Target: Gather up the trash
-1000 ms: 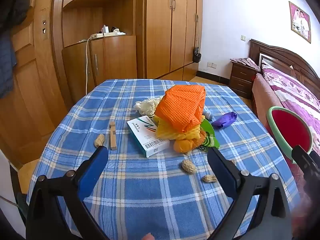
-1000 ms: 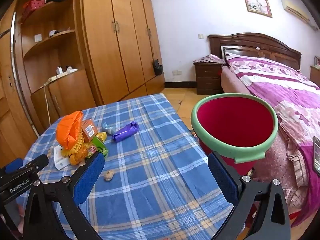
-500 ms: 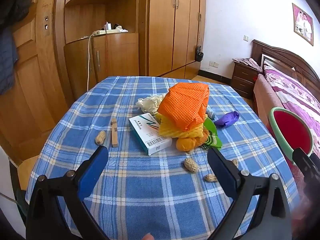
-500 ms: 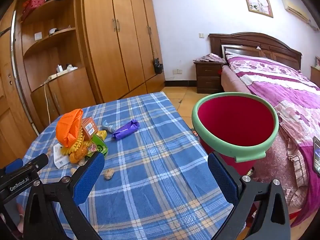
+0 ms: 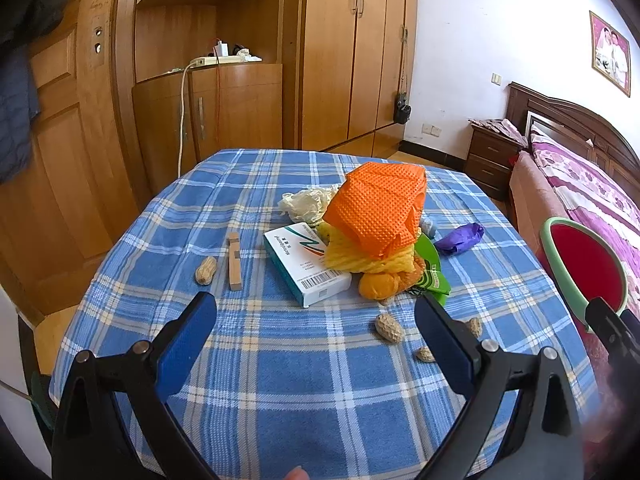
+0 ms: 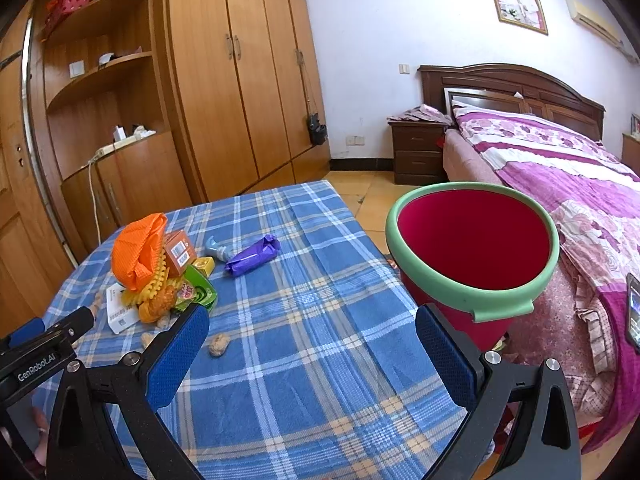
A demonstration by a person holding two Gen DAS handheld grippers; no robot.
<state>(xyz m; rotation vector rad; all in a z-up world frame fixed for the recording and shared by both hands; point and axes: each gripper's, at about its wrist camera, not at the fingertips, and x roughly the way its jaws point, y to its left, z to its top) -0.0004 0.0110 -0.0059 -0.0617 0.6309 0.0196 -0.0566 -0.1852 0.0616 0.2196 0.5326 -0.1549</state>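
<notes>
A trash pile sits mid-table: orange foam net [image 5: 378, 210] over yellow netting [image 5: 362, 258], a white medicine box [image 5: 306, 262], a green wrapper [image 5: 430, 270], crumpled white plastic [image 5: 306, 202] and a purple wrapper [image 5: 460, 236]. Peanuts [image 5: 389, 328] and a wooden clothespin [image 5: 234, 262] lie loose around it. My left gripper [image 5: 316, 344] hovers open in front of the pile, nothing between its fingers. My right gripper [image 6: 312, 348] is open over the table's right part, near a red bucket with a green rim [image 6: 472, 304] beside the table edge. A small orange carton [image 6: 180, 250] leans in the pile.
The blue plaid tablecloth [image 6: 320, 380] covers the table. Wooden wardrobes [image 5: 352, 52] and shelves stand behind it. A bed with a purple floral cover [image 6: 560, 168] and a nightstand [image 6: 416, 152] lie to the right. A phone [image 6: 632, 316] rests on the bed edge.
The left gripper has drawn back and risen slightly, so the pile looks a little farther away. The right gripper has barely shifted. Both stay open.
</notes>
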